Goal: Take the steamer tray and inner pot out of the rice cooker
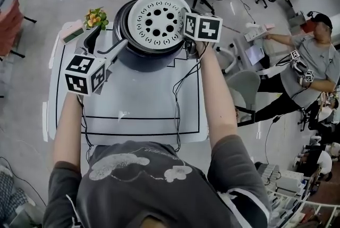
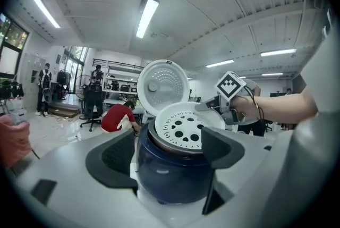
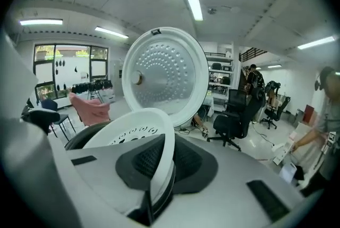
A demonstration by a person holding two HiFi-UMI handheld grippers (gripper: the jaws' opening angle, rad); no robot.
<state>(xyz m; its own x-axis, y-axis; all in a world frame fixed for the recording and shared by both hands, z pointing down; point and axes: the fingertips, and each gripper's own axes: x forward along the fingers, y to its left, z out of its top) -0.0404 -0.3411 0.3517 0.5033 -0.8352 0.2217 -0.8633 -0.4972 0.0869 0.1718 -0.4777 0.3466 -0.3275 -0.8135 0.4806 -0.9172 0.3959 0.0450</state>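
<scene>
Right gripper (image 3: 159,168): jaws closed down to a narrow gap on the rim of the steamer tray (image 3: 133,134). The rim runs edgewise between the pads, and the rest of the tray fans out ahead and to the left of the jaws. The hold is at the rim because the perforated floor offers nothing to pinch.

From the left gripper view the tray sits tilted, its high side at the right jaws and its low side on the inner pot (image 2: 159,146). Only the pot's grey rim shows under the tray, so we cannot say more about it.

Left gripper (image 2: 170,152): jaws wide apart, holding nothing. The dark body of the rice cooker (image 2: 170,179) stands just ahead of them and fills the space between the tips. We cannot tell whether either pad touches it. Our reading is that this hand waits there to steady the cooker on the desk (image 1: 138,99) while the tray comes free.

The lid (image 3: 162,75) stands open beyond the right jaws, so the way upward is unobstructed.

Step in hand: tray removal, early. The pot is not yet started.
</scene>
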